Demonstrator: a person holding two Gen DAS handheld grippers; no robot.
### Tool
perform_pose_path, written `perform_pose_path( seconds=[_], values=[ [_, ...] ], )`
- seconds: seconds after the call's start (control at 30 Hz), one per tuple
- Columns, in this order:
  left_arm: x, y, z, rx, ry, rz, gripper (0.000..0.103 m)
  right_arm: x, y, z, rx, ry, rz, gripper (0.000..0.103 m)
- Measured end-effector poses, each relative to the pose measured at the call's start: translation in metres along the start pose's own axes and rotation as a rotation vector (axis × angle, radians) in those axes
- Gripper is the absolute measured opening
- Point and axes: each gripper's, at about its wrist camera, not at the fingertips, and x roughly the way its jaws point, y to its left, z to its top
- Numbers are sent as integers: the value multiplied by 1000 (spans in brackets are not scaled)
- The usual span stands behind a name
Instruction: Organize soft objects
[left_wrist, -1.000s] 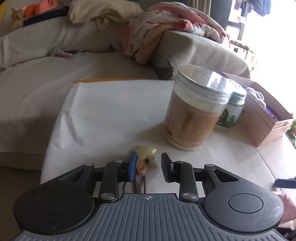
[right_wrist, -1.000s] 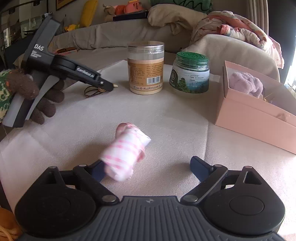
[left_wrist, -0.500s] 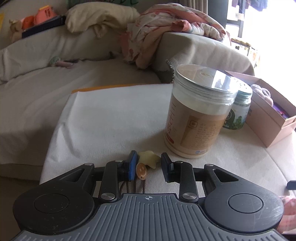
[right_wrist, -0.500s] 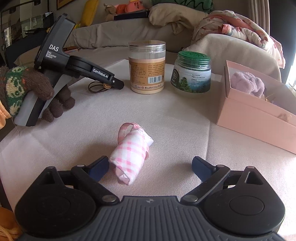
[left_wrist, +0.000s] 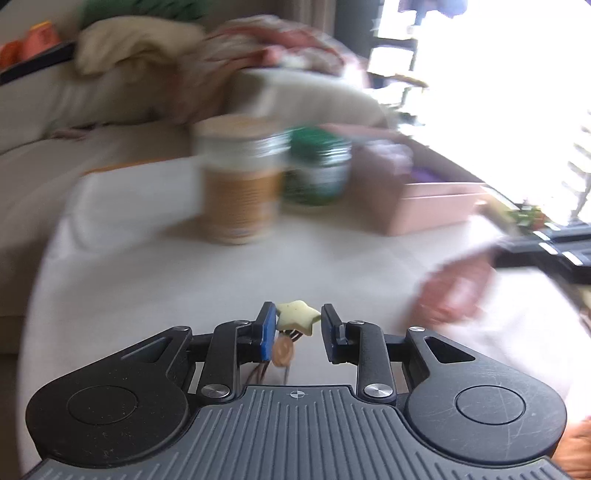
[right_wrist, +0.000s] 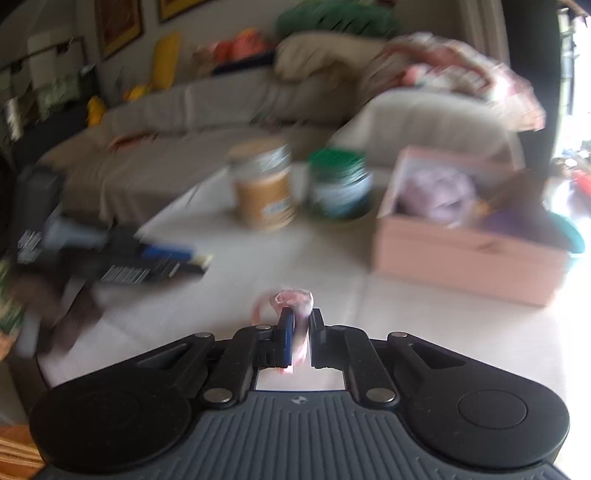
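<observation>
My left gripper (left_wrist: 297, 317) is shut on a hair tie with a pale yellow star charm (left_wrist: 296, 317) and a round brown charm; its thin elastic loops hang below the jaws, above the table. My right gripper (right_wrist: 301, 321) is shut on a pink checked cloth scrunchie (right_wrist: 293, 302), squeezed between the pads and held above the cloth-covered table (right_wrist: 332, 266). The pink open box (right_wrist: 465, 251) with a lilac soft item (right_wrist: 439, 192) inside stands at the right. The left gripper also shows blurred at the left of the right wrist view (right_wrist: 199, 260). Both views are motion-blurred.
A tan-labelled jar (right_wrist: 264, 188) and a green-lidded jar (right_wrist: 338, 184) stand at the table's far side, left of the box. A sofa with piled blankets (right_wrist: 443, 77) lies behind. The right hand and scrunchie show blurred in the left wrist view (left_wrist: 454, 291).
My right gripper closed on the pink scrunchie and lifted it off the table. My left gripper lifted the star hair tie and swung toward the box. Both views moved fast.
</observation>
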Motion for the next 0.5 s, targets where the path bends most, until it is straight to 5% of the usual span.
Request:
perform_pose_path(
  seconds=[0.37, 0.4, 0.43, 0.5],
  values=[
    [-30, -90, 52, 112, -112, -150, 30, -88, -48, -18, 42, -173, -90, 10],
    [-28, -94, 54, 122, -108, -148, 30, -85, -49, -19, 32, -157, -89, 25],
    [-27, -97, 55, 126, -104, -143, 30, -80, -49, -20, 30, -141, -92, 52],
    [-27, -97, 53, 127, -97, -122, 30, -66, -46, -24, 38, -127, -95, 83]
  ],
)
